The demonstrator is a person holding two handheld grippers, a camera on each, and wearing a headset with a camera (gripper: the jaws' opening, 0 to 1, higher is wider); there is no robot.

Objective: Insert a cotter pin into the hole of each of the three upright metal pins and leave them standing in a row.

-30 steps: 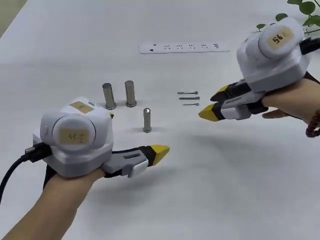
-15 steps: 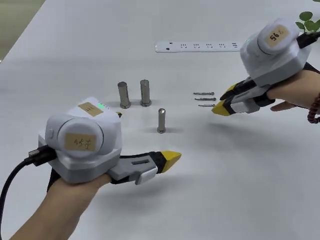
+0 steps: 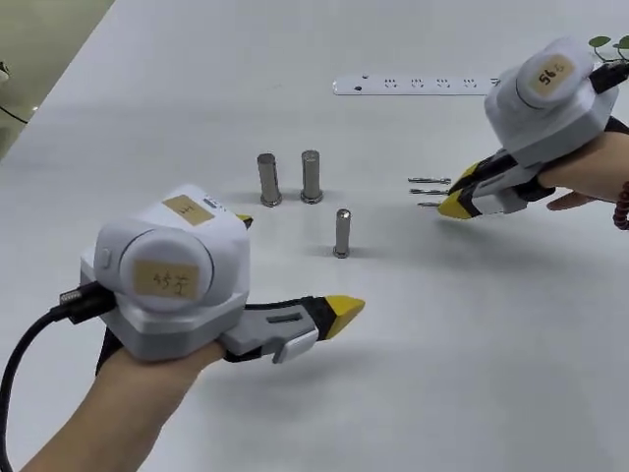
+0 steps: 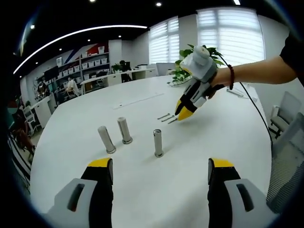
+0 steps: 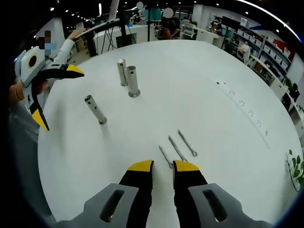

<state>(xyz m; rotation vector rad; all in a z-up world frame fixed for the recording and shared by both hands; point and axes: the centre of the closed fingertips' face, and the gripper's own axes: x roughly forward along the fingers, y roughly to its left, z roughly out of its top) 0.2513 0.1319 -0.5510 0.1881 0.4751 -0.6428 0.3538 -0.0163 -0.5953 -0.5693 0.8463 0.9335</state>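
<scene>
Open-plan office, desks (image 4: pixel 97 81), shelves (image 4: pixel 92 61), window blinds (image 4: pixel 230 31), potted plant (image 4: pixel 182 73)

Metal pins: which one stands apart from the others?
The front pin stands alone, nearest the person; the back-left pin and back-right pin stand close together.

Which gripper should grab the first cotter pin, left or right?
Right. The right gripper has its narrowly parted jaws at the end of the nearest cotter pin; the left gripper is wide open, facing the metal pins, farther away.
</scene>
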